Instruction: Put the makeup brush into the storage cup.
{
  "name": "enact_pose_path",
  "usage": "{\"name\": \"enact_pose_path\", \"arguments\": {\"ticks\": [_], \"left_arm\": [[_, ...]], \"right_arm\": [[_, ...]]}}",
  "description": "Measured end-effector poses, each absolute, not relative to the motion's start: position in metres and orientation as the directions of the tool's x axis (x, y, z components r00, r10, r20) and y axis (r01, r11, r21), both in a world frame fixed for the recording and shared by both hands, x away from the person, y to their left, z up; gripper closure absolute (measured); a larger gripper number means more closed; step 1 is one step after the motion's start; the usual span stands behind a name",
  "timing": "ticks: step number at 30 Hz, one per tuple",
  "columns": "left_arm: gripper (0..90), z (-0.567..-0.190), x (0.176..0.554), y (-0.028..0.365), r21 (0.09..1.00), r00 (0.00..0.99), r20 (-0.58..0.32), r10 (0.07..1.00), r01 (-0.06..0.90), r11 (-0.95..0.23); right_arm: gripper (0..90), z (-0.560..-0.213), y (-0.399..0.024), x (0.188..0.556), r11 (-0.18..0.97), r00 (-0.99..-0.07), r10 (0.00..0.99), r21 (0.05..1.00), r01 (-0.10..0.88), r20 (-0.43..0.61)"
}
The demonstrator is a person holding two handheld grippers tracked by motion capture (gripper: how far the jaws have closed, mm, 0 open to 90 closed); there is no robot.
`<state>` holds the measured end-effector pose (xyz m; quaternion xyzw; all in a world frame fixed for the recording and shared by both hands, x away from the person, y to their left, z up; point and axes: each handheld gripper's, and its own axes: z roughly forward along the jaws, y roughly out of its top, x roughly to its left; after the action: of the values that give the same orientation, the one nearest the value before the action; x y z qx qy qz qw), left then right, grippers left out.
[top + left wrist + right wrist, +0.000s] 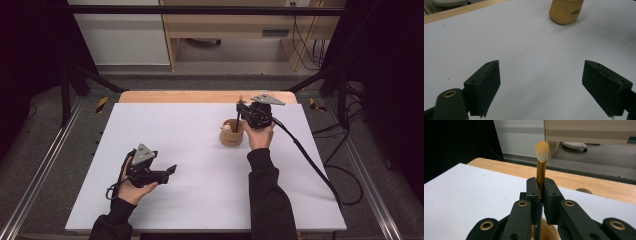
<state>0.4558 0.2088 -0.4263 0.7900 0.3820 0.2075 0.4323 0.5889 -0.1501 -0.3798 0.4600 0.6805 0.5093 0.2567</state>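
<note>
My right gripper (540, 187) clamps a makeup brush (541, 170) by its gold ferrule, bristles up, directly over the small wooden cup (232, 134) that stands toward the far right of the white table (200, 165) — the placing step, by my reading, with the handle's lower end at or just inside the cup's mouth. My left gripper (541, 85) rests idle near the table's near left corner, jaws spread wide with nothing between them, pointing across at the cup (566, 11).

The next move, as I judge it, calls for a straight descent so the handle slides down inside the rim, then a release with the brush leaning against the wall — too much tilt and the light cup could tip.

Hard to make out: the handle's tip, hidden behind my own jaws in the right gripper view and thin as a line from the high view. Something pale sits inside the cup; I cannot tell what it is. The cup's printed label is cut off by the frame's top edge.
</note>
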Motion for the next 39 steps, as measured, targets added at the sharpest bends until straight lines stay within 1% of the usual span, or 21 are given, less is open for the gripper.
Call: {"name": "enact_pose_path", "arguments": {"ticks": [25,39], "left_arm": [[14.6,-0.427,0.456,0.207,0.839,0.624,0.002,0.781,0.424,-0.341],[14.6,-0.427,0.456,0.207,0.837,0.626,0.003,0.78,0.425,-0.345]], "right_arm": [[83.8,-0.399,-0.146,0.591,0.068,-0.439,0.888,0.906,0.417,0.135],[83.7,-0.403,-0.145,0.592,0.072,-0.434,0.889,0.895,0.44,0.142]]}}
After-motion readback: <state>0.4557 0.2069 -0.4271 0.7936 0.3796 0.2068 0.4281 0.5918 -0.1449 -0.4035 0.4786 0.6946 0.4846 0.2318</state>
